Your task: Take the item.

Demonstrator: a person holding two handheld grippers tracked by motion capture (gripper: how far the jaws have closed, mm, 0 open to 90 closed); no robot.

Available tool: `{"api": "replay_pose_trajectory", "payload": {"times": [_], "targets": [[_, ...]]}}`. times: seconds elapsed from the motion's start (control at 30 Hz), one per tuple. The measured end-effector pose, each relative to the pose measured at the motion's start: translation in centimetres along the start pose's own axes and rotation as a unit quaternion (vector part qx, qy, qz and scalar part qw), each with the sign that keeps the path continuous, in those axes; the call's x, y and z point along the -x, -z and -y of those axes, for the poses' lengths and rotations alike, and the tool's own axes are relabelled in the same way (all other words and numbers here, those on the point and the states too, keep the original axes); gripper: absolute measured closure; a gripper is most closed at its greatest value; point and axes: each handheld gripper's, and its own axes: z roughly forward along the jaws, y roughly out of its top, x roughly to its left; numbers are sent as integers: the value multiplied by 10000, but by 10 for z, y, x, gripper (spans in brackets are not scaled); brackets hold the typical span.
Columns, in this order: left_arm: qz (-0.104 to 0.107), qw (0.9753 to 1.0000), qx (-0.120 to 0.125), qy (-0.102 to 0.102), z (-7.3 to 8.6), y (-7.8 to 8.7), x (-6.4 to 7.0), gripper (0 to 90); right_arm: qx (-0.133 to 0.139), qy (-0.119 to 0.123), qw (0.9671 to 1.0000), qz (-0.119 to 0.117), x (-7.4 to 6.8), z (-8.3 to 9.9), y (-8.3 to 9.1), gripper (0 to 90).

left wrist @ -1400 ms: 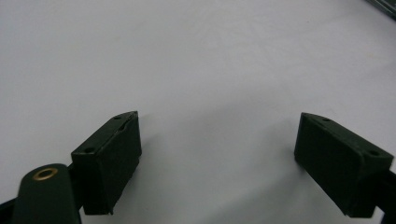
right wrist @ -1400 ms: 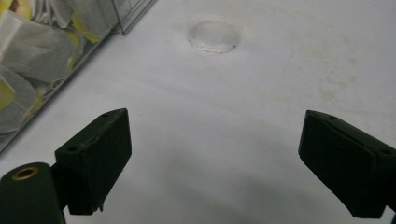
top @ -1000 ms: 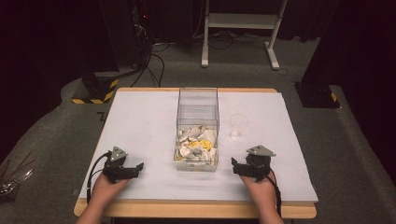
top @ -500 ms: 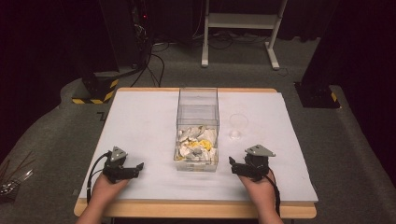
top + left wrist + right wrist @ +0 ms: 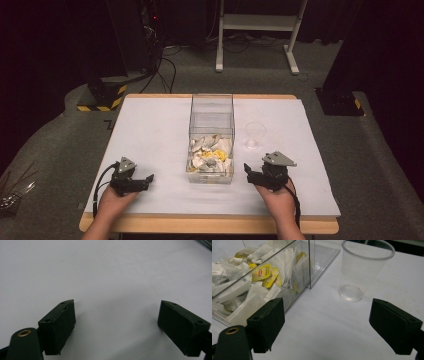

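Shifting your right gripper (image 5: 248, 170) slightly left toward the tea-bag box (image 5: 211, 150), cup (image 5: 362, 275) at 1 o'clock; both released, left gripper (image 5: 148, 178) idle.

Tea bags (image 5: 211, 156) in the box (image 5: 212, 106) mid-table (image 5: 150, 125), cup (image 5: 254, 134) just right of it, both tools nearer the person.

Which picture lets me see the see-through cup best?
The right gripper view: the clear cup stands upright and close beyond the open jaws, beside the box of tea bags. The high view shows it small and faint, right of the box.
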Motion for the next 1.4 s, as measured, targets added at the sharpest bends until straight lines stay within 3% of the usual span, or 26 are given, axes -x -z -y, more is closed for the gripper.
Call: {"api": "replay_pose_trajectory", "payload": {"times": [0.63,1.4], "targets": [[2,10000,-11,-15,0,0,0,151,332,45,9994,-114,-6,-26,9,133],[3,10000,-12,-15,0,0,0,151,319,256,9984,-387,-30,-40,-3,136]]}}
